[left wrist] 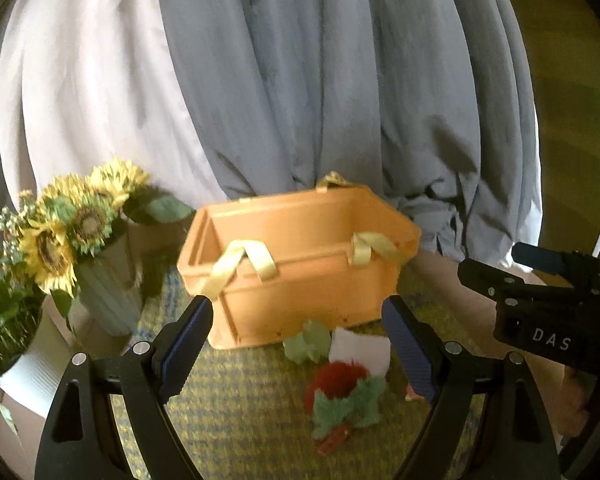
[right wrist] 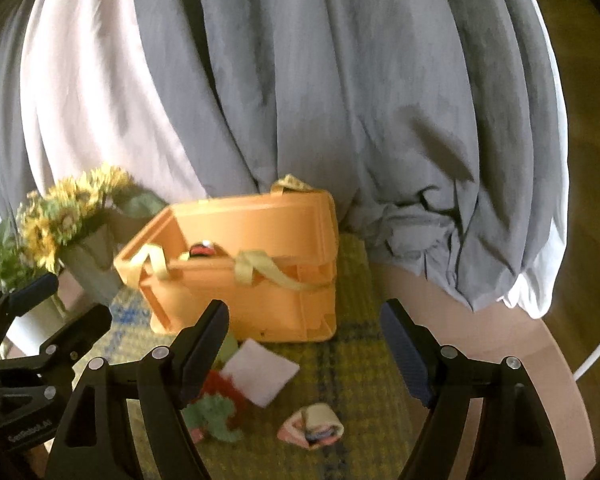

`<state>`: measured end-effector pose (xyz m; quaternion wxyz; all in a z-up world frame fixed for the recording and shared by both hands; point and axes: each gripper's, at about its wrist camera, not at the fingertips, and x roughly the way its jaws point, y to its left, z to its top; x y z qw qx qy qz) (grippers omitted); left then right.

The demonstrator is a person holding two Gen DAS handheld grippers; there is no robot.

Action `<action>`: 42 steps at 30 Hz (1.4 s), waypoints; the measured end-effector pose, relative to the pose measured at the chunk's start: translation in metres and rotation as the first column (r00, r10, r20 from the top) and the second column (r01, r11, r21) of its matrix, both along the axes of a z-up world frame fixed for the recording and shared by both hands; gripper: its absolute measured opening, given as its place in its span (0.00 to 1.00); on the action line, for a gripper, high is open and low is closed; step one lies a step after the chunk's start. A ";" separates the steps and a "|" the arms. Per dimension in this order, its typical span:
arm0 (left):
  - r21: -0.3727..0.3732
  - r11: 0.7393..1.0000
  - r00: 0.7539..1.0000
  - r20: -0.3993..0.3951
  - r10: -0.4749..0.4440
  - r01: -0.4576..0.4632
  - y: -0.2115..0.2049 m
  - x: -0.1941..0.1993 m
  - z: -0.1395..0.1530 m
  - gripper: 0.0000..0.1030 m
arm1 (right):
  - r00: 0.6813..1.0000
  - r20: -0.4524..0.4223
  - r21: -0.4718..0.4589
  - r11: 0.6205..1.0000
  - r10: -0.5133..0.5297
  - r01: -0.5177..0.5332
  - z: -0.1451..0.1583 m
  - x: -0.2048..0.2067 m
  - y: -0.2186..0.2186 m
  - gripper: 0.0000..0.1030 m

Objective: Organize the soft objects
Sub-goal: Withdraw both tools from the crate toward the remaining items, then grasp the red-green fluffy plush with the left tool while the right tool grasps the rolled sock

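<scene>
An orange plastic basket (left wrist: 300, 264) with pale yellow ribbon handles stands on a yellow-green checked mat (left wrist: 236, 408); it also shows in the right wrist view (right wrist: 260, 280), with a red item inside (right wrist: 204, 249). In front of it lie a red and green plush toy (left wrist: 342, 394), a pale green soft piece (left wrist: 308, 340), a white cloth square (left wrist: 364, 350) (right wrist: 260, 376) and a rolled pink and cream sock (right wrist: 312, 426). My left gripper (left wrist: 298, 344) is open and empty above the plush. My right gripper (right wrist: 304, 352) is open and empty above the cloth.
A vase of sunflowers (left wrist: 80, 232) and a white pot with green leaves (left wrist: 24, 360) stand left of the basket. Grey and white curtains (left wrist: 300, 80) hang behind. The round table edge (right wrist: 520, 340) curves at right. The other gripper's body (left wrist: 548, 308) is at right.
</scene>
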<state>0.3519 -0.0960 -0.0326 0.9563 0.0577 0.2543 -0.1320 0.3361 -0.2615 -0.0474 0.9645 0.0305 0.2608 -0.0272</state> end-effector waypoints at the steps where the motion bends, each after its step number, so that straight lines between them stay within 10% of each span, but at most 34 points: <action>1: 0.003 1.000 1.000 -0.012 -0.002 0.002 -0.001 0.000 -0.003 0.84 | 1.000 -0.013 -0.002 1.000 0.004 -0.004 -0.003 0.000 0.000 0.77; 16: 0.012 0.998 0.967 -0.248 -0.052 0.057 -0.012 0.016 -0.067 0.84 | 0.976 -0.216 0.014 0.999 0.035 -0.033 -0.057 0.009 -0.002 0.76; 42: 0.047 0.988 0.929 -0.349 -0.123 0.148 -0.039 0.045 -0.125 0.84 | 0.905 -0.417 0.029 0.997 0.082 -0.077 -0.136 0.034 -0.016 0.76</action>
